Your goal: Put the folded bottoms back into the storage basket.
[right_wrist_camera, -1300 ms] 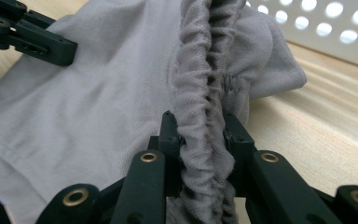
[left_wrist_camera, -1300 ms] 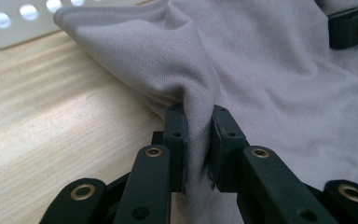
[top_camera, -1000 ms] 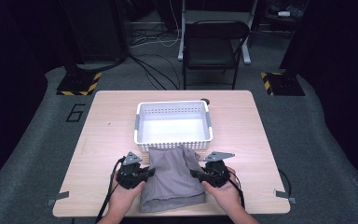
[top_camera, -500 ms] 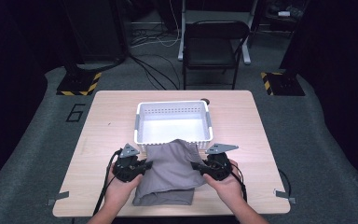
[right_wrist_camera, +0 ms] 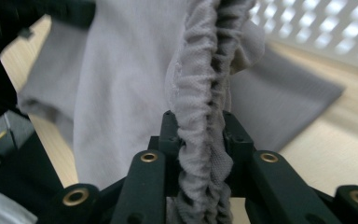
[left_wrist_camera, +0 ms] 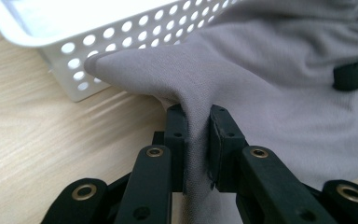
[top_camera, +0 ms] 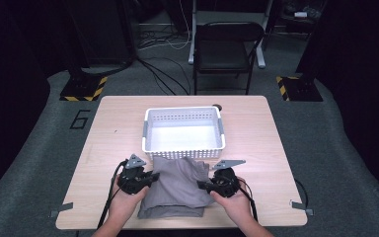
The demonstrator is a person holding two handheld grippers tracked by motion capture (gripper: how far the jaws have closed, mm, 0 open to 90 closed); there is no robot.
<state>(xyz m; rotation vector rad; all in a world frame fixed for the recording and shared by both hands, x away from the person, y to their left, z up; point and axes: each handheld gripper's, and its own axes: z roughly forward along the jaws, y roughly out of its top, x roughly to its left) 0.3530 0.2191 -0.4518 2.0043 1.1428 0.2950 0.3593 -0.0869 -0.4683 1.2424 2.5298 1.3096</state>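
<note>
Now nearer | grey cloth (top_camera: 176,190) (off white basket (top_camera: 183,132)) | left tongs (top_camera: 149,178), right tongs (top_camera: 202,185) both clamping it

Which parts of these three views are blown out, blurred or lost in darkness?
High view: the white basket floor glares nearly featureless, while the room's edges sink into black. Left gripper view: the basket's inside is overexposed; the grey cloth pinched in the left gripper is sharp. Right gripper view: the gathered cloth in the right gripper is sharp, the basket wall behind is blurred bright.
</note>
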